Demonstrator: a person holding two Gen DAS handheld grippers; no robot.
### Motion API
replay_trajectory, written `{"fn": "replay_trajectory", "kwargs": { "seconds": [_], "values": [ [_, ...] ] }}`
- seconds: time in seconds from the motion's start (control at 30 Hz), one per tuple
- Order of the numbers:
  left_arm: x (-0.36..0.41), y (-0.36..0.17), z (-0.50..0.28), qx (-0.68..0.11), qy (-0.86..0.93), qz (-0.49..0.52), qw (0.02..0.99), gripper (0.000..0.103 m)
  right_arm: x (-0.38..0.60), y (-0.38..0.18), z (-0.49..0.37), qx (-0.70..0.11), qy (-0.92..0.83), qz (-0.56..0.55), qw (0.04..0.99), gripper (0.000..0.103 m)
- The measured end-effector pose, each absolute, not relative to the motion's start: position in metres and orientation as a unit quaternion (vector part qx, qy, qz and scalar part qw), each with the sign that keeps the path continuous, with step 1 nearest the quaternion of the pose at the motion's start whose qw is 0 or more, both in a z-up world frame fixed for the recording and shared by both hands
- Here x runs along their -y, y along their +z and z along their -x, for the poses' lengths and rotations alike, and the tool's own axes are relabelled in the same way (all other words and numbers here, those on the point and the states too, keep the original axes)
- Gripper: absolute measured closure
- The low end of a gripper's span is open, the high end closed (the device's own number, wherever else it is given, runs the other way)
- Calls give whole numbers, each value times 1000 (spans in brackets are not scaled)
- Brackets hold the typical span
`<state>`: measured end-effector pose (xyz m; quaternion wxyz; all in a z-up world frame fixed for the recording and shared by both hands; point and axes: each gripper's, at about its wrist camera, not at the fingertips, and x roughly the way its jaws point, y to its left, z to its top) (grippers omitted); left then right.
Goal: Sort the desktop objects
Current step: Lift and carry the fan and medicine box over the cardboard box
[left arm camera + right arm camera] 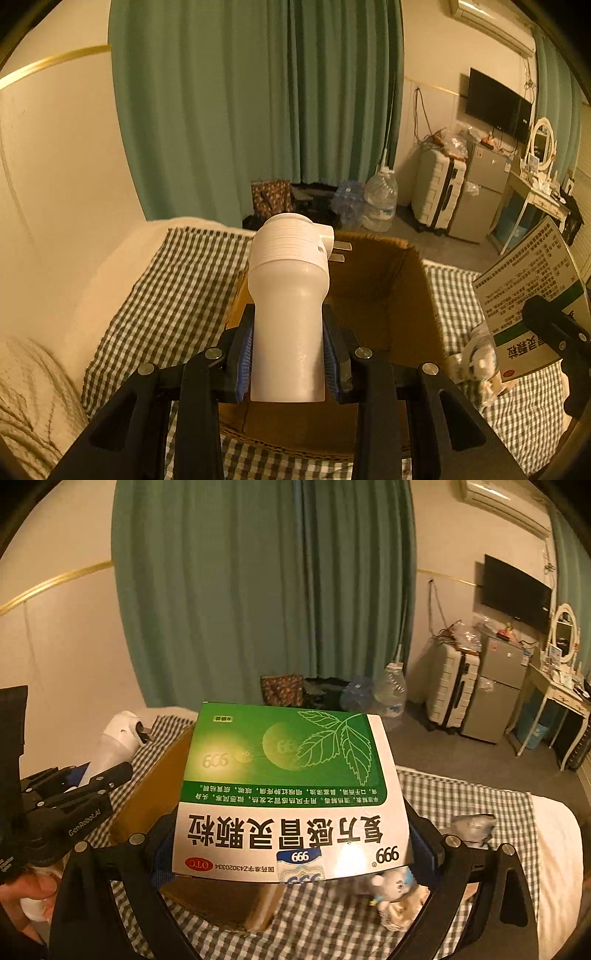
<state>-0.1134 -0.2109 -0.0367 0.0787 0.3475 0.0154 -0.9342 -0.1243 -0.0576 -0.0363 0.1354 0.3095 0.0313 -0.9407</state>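
Left gripper (288, 354) fingers clamp the white bottle (286, 314) mid-frame over the cardboard box (388, 295); right gripper (291, 849) fingers grip the green medicine box (288, 782).

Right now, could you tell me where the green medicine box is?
The green medicine box is clamped in the right gripper, held above the checked cloth just right of the cardboard box.

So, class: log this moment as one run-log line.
left gripper: shut on white bottle | right gripper: shut on medicine box | cardboard box: open, below both
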Motion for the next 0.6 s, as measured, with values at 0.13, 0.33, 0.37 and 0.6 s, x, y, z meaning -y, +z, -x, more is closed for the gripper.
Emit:
{"fn": "replay_trajectory", "kwargs": {
  "seconds": [0.13, 0.33, 0.37, 0.6],
  "values": [
    [221, -59, 119, -27, -925, -370, 85, 71, 72, -57, 133, -32, -931, -332, 148, 6],
    [231, -81, 129, -42, -915, -394, 81, 71, 87, -82, 144, -43, -920, -355, 158, 6],
    [230, -84, 131, -40, -914, -396, 80, 71, 89, -82, 148, -45, -919, -357, 160, 6],
    [236, -104, 143, -39, -905, -415, 84, 71, 109, -97, 159, -62, -913, -362, 179, 6]
  ]
}}
